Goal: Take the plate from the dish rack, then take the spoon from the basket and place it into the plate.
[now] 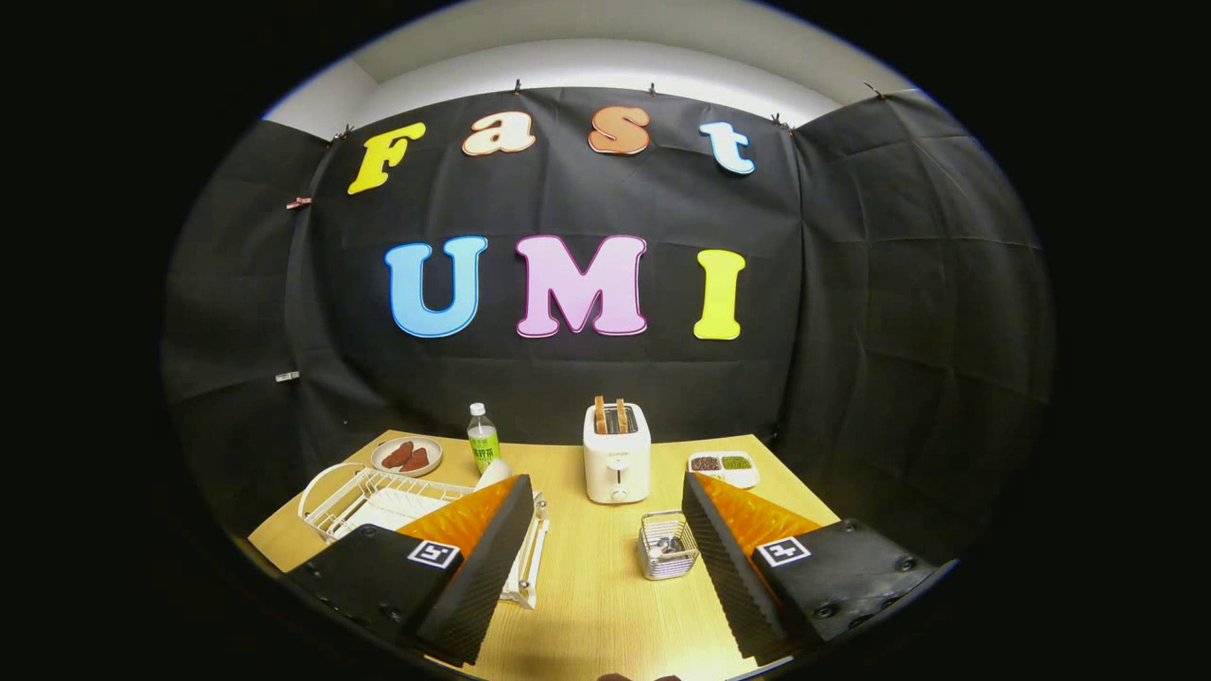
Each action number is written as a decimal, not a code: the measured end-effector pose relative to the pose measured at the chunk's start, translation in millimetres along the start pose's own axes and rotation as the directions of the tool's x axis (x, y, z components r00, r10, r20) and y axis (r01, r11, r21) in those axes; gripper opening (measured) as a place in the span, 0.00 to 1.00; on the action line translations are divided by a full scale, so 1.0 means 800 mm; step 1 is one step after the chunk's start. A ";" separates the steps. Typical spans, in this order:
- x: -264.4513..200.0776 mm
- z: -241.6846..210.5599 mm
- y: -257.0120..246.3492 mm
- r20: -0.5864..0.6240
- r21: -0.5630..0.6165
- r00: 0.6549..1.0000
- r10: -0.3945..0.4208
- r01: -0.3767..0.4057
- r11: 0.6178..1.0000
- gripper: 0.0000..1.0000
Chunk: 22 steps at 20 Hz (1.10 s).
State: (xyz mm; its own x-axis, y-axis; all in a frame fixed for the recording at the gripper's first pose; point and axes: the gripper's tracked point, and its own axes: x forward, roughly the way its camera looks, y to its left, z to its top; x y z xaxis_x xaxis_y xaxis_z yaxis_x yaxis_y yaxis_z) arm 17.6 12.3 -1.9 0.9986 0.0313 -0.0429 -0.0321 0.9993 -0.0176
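one wooden table (587,586) carries everything, and the jaws (605,525) hang above its near part, spread wide apart with nothing between them but bare wood. one white wire dish rack (378,497) sits beside and partly behind the left finger (478,558); a pale rounded edge, likely the plate (494,471), peeks up at the rack's far end just past that fingertip. one white toaster (617,454) stands ahead of the jaws, with two slices of toast (610,414) upright in its slots. one small wire basket (668,545) sits just inside the right finger (728,558), holding dark metal cutlery; i cannot pick out the spoon among it. one round plate of brown food (407,456) lies beyond the rack, one green-labelled bottle (483,439) next to it. one small divided tray (723,464) rests beyond the right fingertip.
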 end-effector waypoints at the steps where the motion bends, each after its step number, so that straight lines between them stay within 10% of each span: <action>1: 0.006 0.003 0.005 -0.001 -0.007 1.000 0.007 -0.007 1.000 0.98; 14: 0.143 -0.025 0.146 -0.259 -0.050 0.952 0.164 -0.183 0.982 0.98; 22: 0.203 -0.117 0.156 -0.517 0.000 0.851 0.090 -0.105 0.995 0.98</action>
State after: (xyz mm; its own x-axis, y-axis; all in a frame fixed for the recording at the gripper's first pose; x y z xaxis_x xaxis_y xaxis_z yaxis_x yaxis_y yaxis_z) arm 171.6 140.7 -104.6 0.8254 0.1065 -0.5544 -0.1363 0.9906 -0.0126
